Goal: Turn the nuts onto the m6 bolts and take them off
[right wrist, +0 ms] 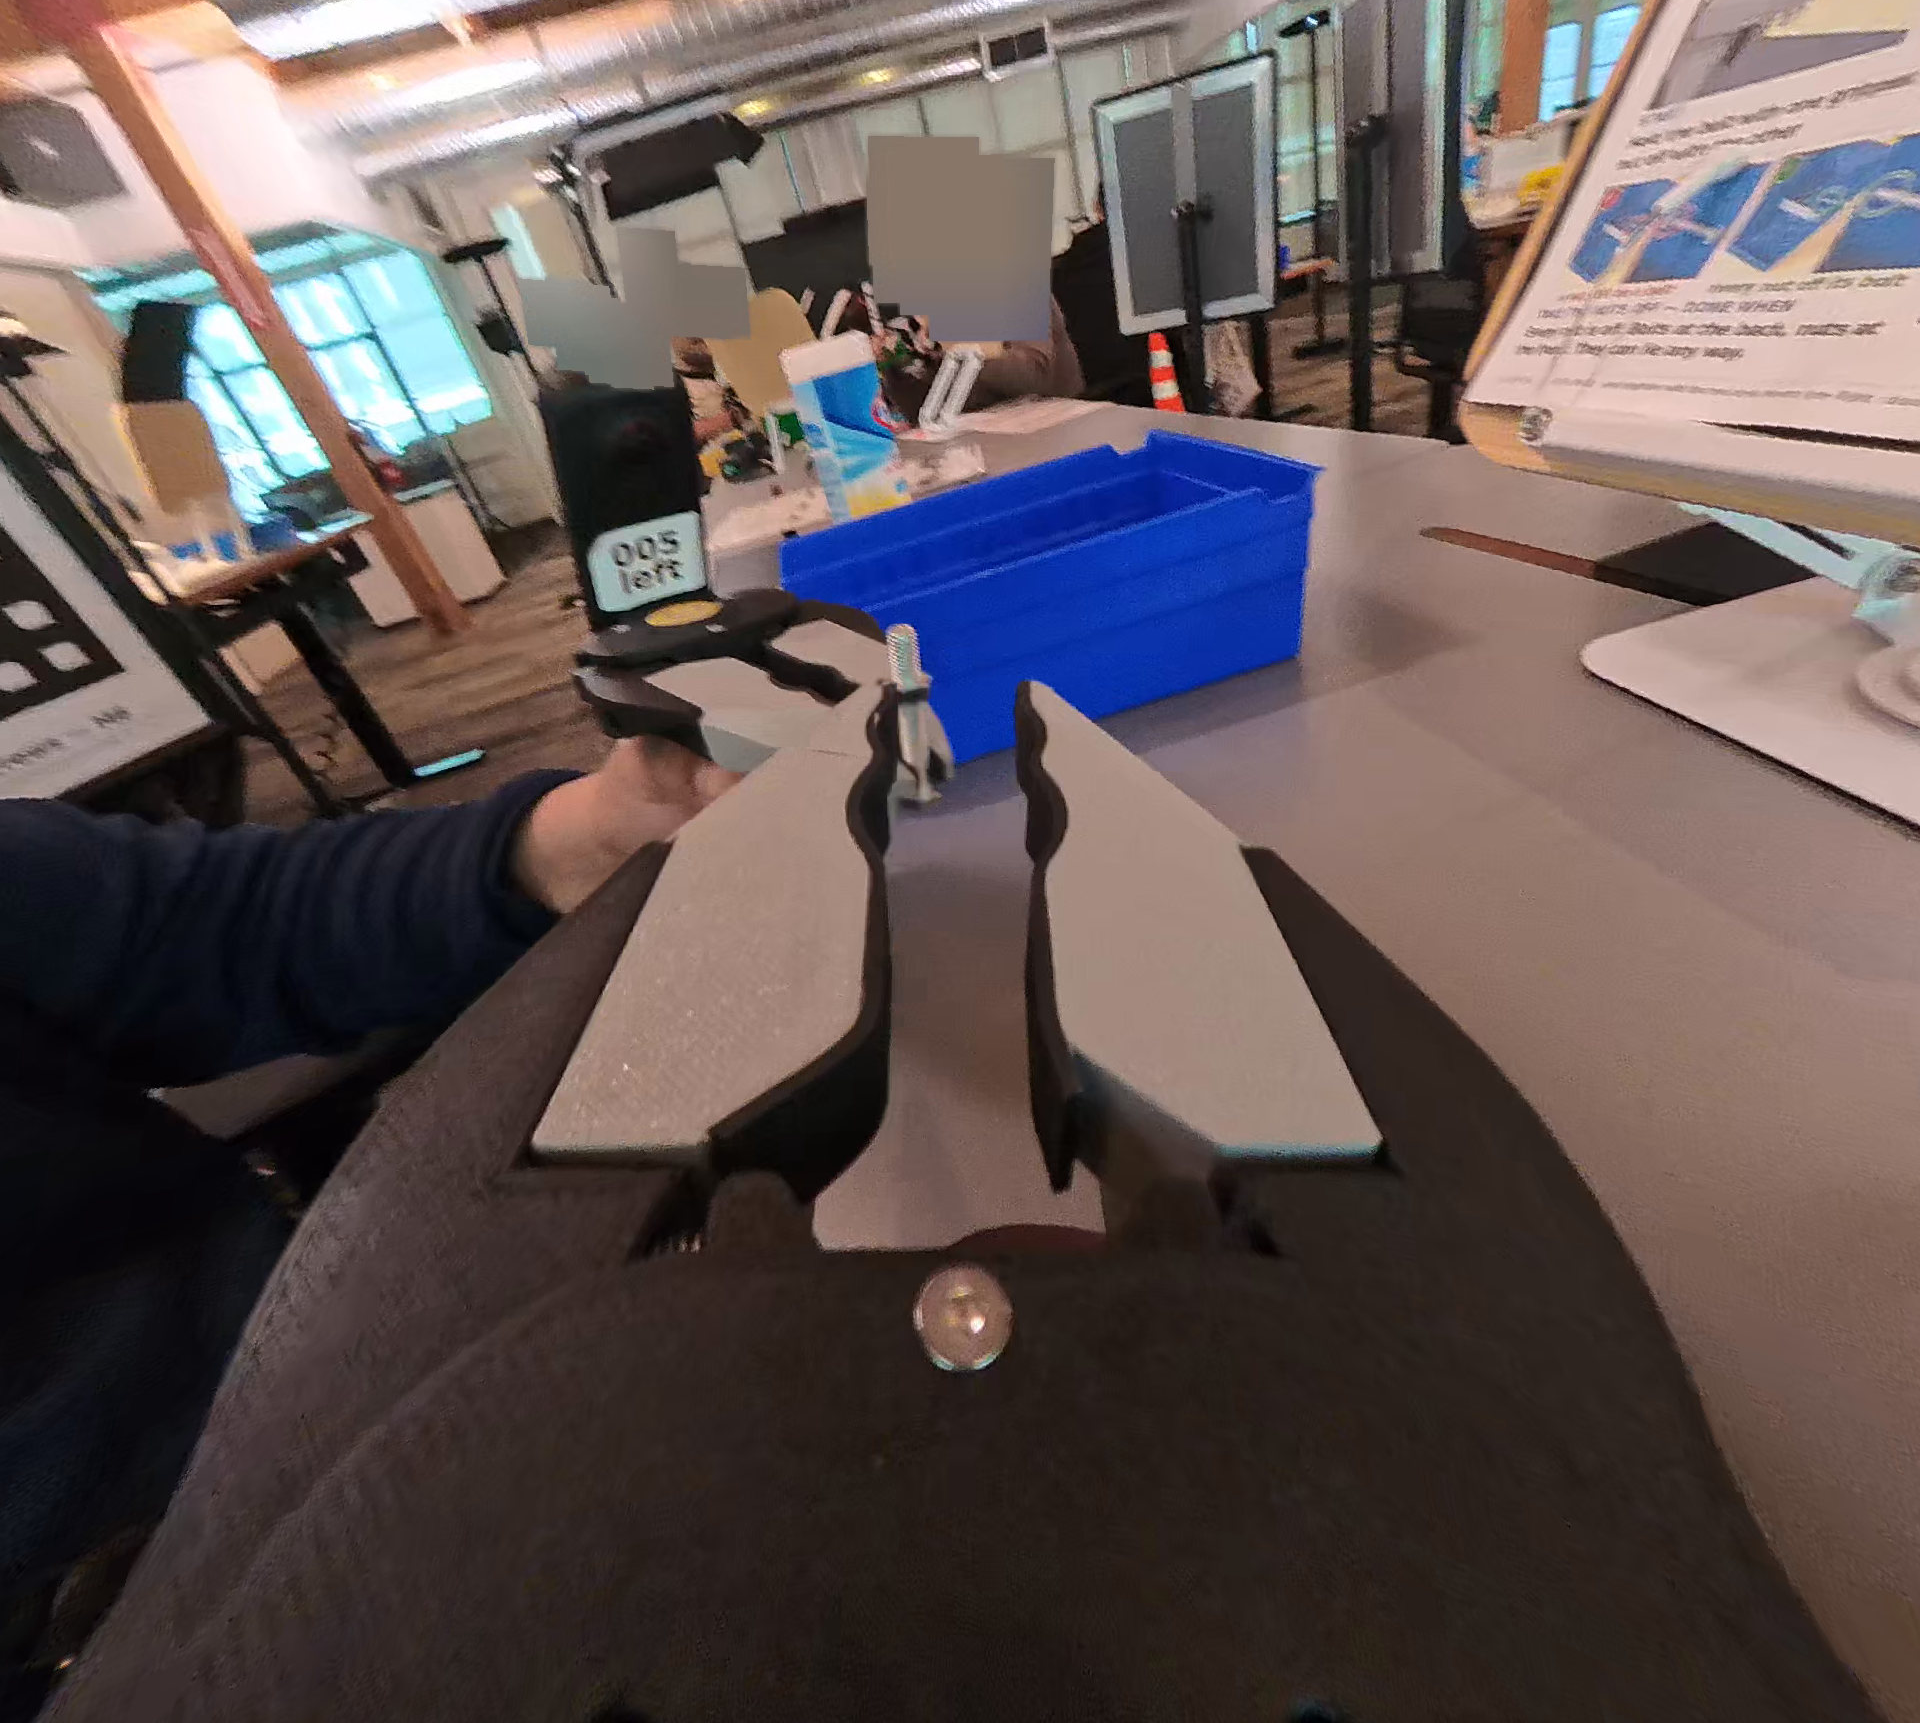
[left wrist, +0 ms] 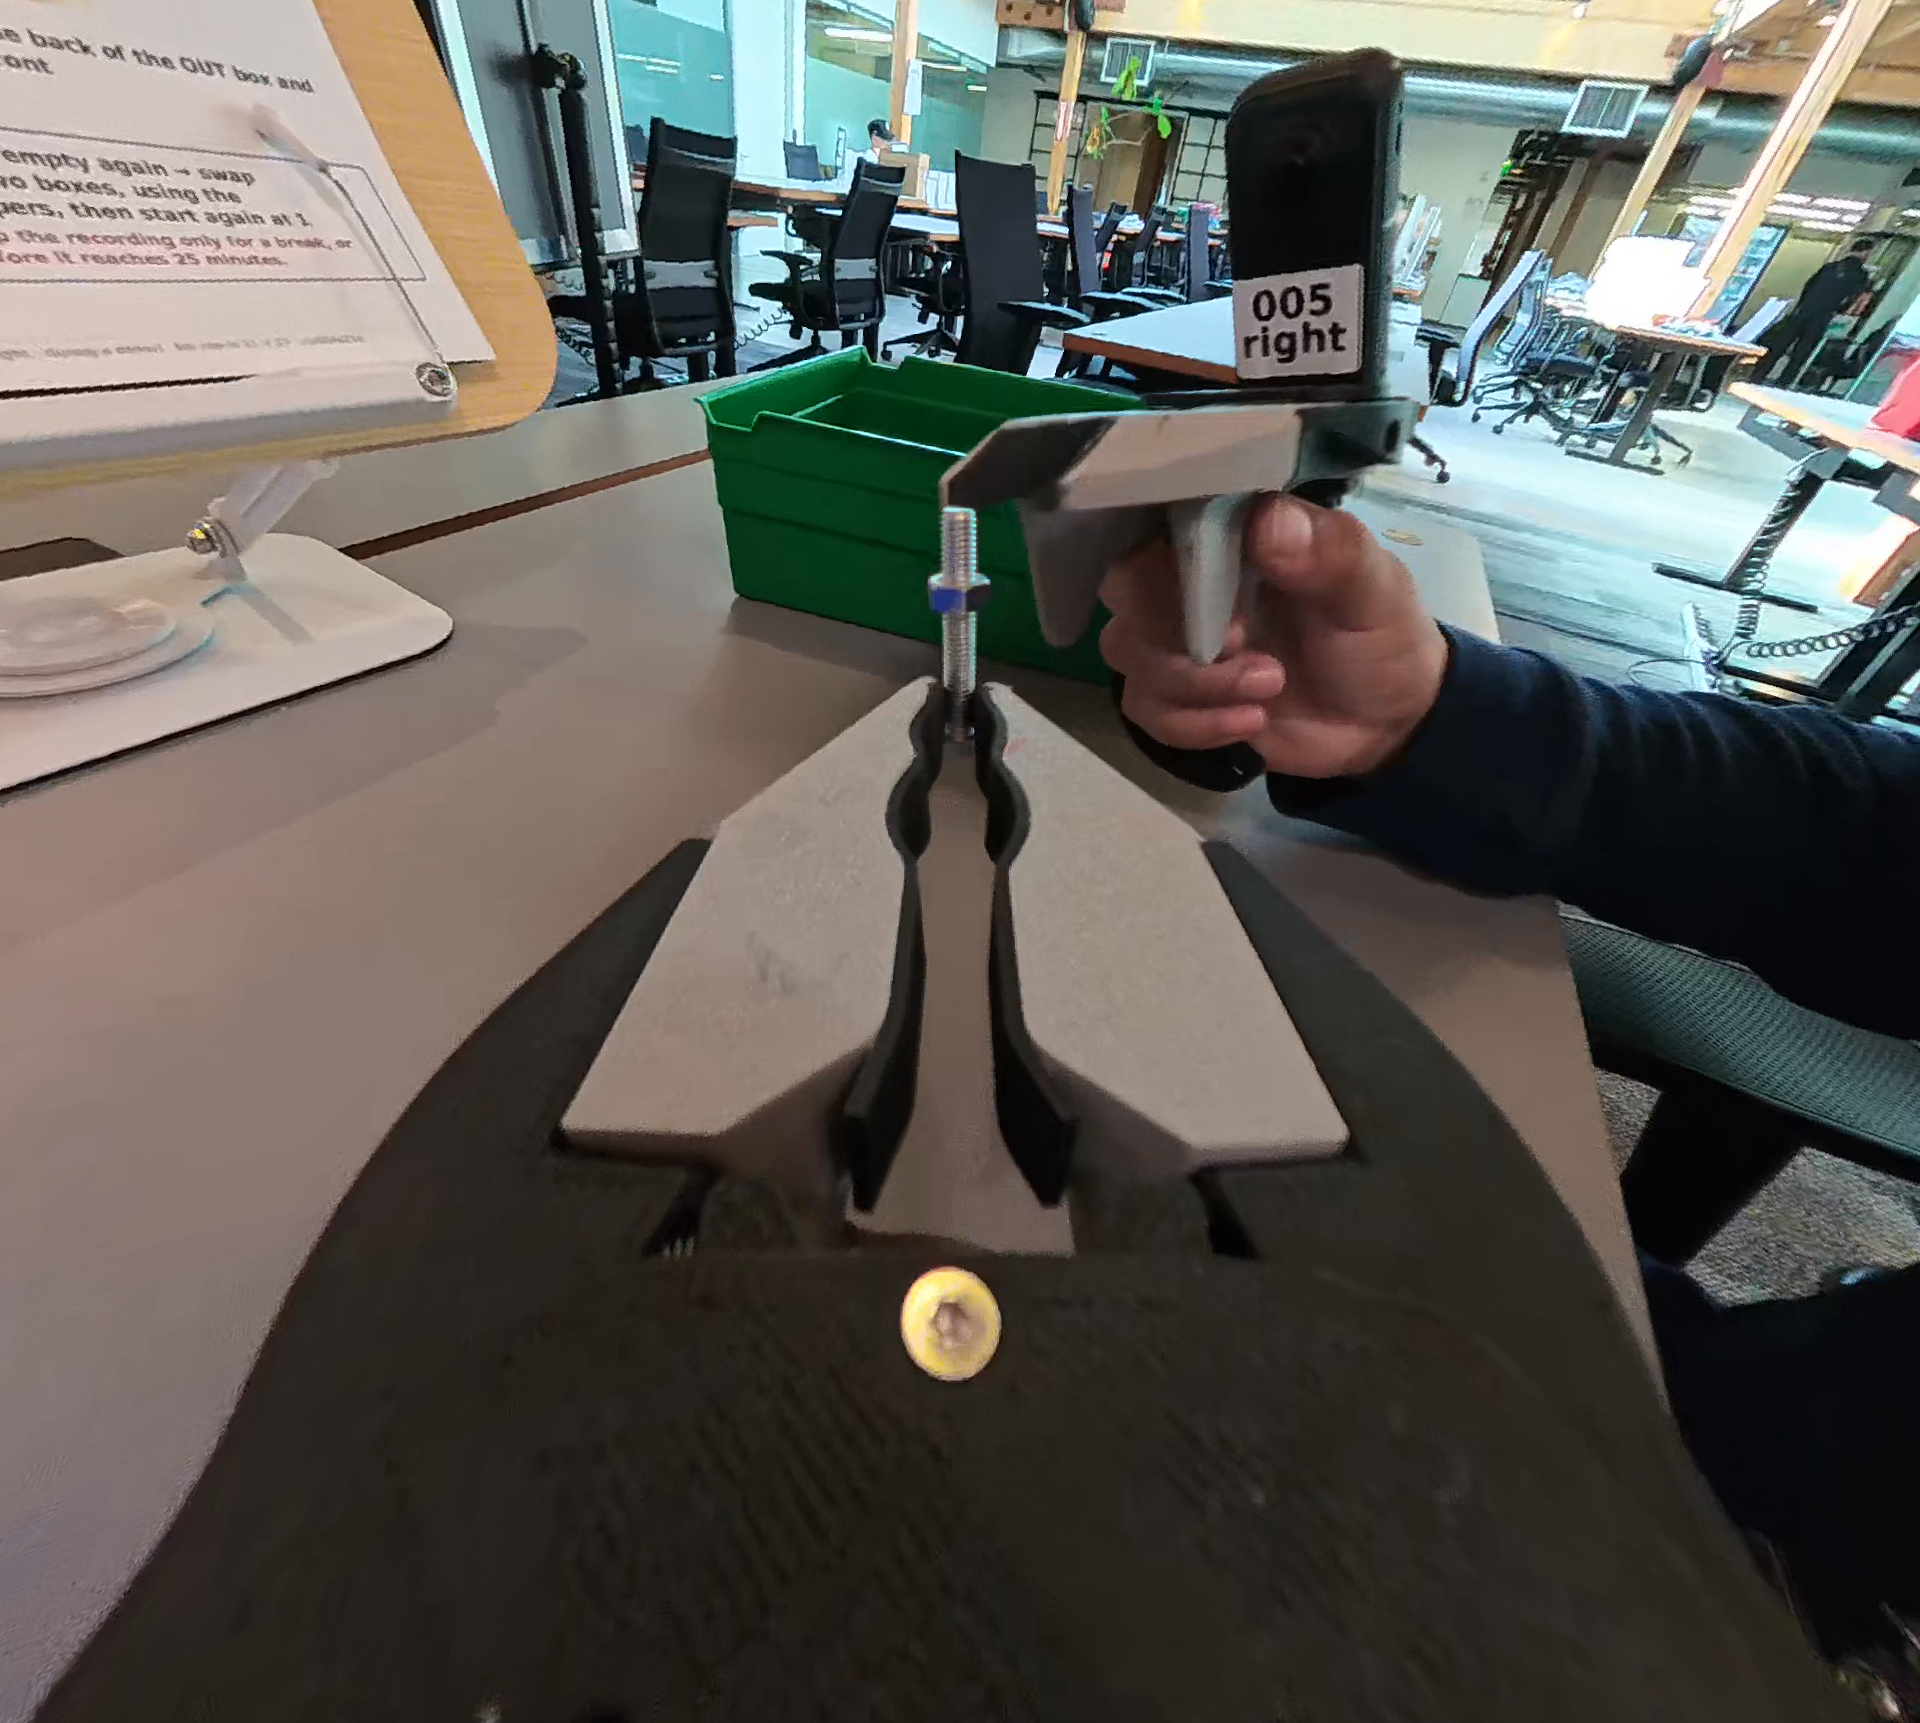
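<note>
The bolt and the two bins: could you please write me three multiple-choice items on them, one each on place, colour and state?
1. Where is the nut?
A. partway up the bolt
B. on the table
C. in a bin

2. What colours are the two bins?
A. red, yellow
B. green, blue
C. both grey

3. How is the right tool?
A. shut on the nut
B. shut on the bolt
C. open

Key: 1 A, the nut sits mid-thread; 2 B, one bin in each view; 3 C, its fingers stand apart while the left tool grips the bolt.
</note>
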Motion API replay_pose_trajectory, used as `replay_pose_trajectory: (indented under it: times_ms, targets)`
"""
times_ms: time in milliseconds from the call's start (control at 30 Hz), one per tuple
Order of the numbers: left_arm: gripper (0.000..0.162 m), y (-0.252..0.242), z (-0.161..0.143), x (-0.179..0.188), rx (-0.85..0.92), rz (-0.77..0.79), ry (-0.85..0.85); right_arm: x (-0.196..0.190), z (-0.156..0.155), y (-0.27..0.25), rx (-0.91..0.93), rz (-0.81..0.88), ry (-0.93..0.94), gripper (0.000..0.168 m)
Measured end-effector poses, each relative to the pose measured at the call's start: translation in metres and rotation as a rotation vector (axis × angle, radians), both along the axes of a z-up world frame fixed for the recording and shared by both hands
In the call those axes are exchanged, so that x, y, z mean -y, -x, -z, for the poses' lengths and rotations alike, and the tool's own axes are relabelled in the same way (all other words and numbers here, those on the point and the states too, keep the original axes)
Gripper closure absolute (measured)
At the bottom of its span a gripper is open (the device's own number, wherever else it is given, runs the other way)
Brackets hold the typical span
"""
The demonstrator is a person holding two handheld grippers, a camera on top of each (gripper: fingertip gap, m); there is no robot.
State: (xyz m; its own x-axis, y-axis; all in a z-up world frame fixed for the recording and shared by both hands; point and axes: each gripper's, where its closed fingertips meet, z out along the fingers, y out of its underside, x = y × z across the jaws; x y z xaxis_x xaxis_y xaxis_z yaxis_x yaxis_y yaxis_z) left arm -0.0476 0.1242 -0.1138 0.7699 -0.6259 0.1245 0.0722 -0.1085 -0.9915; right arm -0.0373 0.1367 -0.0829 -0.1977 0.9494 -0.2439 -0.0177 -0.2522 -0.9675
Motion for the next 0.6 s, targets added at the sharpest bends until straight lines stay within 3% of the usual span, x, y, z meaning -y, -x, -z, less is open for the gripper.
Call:
replay_pose_trajectory:
  times_ms: [133,233,300,333,533,600]
  targets:
    - [0.159,-0.014,0.004,0.003,-0.038,0.037,-0.001,0.023,0.007,0.013,0.038,-0.059,-0.055,0.138]
    - [0.159,-0.012,-0.001,0.003,-0.033,0.017,-0.026,0.011,0.012,0.014,0.070,0.016,-0.094,0.143]
    - [0.159,-0.003,-0.006,0.002,0.004,0.004,-0.033,-0.005,0.009,0.006,0.050,0.042,-0.014,0.153]
    - [0.159,0.000,-0.005,0.002,0.018,0.004,-0.022,-0.009,0.006,0.002,0.030,0.035,0.024,0.150]
    - [0.159,-0.014,0.003,0.002,-0.023,0.034,-0.003,0.022,0.009,0.016,0.059,-0.040,-0.058,0.140]
    - [0.159,-0.015,-0.001,0.003,-0.017,0.032,-0.021,0.017,0.017,0.021,0.104,0.011,-0.095,0.148]
